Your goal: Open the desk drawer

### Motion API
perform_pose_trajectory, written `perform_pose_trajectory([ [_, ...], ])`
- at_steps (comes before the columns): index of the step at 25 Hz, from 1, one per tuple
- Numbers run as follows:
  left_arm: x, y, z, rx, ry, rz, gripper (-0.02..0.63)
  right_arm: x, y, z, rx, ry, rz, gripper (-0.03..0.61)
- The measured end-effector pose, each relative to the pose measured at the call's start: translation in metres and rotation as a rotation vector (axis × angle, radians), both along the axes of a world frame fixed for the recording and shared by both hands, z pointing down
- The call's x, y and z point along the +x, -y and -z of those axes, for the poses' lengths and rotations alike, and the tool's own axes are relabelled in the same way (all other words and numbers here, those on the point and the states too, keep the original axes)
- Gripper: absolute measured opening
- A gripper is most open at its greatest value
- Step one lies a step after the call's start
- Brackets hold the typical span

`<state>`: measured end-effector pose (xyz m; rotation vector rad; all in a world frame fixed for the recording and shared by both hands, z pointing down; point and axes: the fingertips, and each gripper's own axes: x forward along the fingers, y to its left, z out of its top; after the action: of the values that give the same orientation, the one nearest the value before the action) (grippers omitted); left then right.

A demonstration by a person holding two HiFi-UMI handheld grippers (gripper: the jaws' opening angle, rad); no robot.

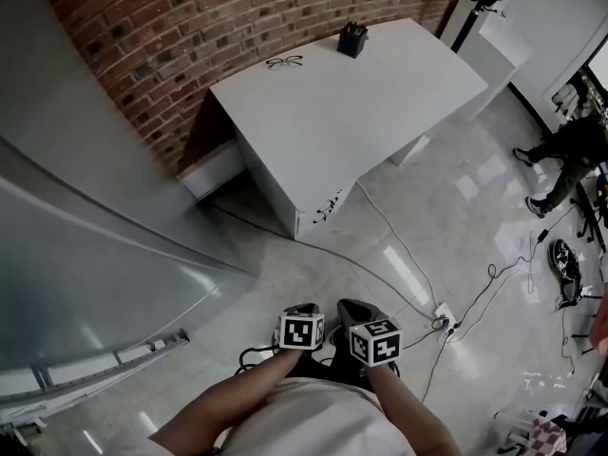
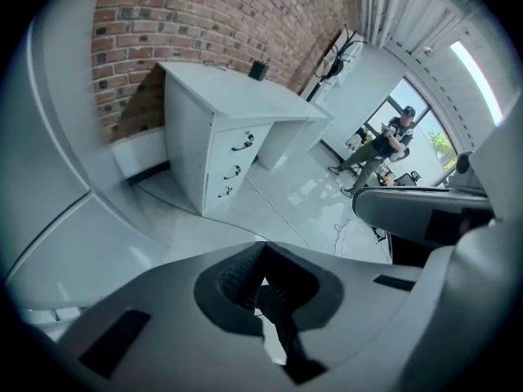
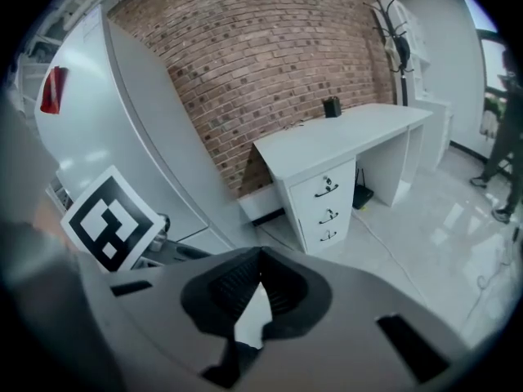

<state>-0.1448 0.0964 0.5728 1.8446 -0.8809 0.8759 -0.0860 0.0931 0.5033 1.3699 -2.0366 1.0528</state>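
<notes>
A white desk (image 1: 351,93) stands against the brick wall, several steps ahead of me. Its drawer stack faces the open floor with three dark handles, top drawer (image 2: 242,144), middle (image 2: 233,171) and bottom (image 2: 225,192); the right gripper view shows the top drawer (image 3: 327,188) too. All drawers look closed. My left gripper (image 1: 302,310) (image 2: 261,248) and right gripper (image 1: 353,308) (image 3: 260,253) hang side by side close to my body, over the floor and far from the desk. Both are shut with nothing between the pads.
On the desk sit a black pen holder (image 1: 351,39) and a pair of glasses (image 1: 284,62). A large grey cabinet (image 1: 85,255) fills the left. Cables and a power strip (image 1: 443,313) lie on the shiny floor at right. A person (image 1: 562,150) stands far right.
</notes>
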Motion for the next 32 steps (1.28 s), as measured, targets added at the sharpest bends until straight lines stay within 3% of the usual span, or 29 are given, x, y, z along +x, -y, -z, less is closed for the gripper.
perform_pose_trajectory([
  [15, 0.084, 0.084, 0.002, 0.097, 0.103, 0.138, 0.006, 0.091, 0.071, -0.032, -0.032, 0.077, 0.196, 0.015],
  [21, 0.102, 0.137, 0.01, 0.261, 0.262, 0.082, 0.006, 0.124, 0.086, -0.048, -0.058, 0.129, 0.234, 0.015],
  [25, 0.113, 0.173, 0.01, 0.315, 0.297, 0.039, 0.006, 0.138, 0.096, -0.058, -0.077, 0.139, 0.219, 0.015],
  [29, 0.127, 0.217, -0.023, 0.348, 0.317, 0.006, 0.006, 0.153, 0.115, -0.079, -0.09, 0.137, 0.197, 0.015],
  [32, 0.136, 0.247, -0.06, 0.374, 0.391, -0.057, 0.007, 0.169, 0.129, -0.103, -0.113, 0.146, 0.11, 0.015],
])
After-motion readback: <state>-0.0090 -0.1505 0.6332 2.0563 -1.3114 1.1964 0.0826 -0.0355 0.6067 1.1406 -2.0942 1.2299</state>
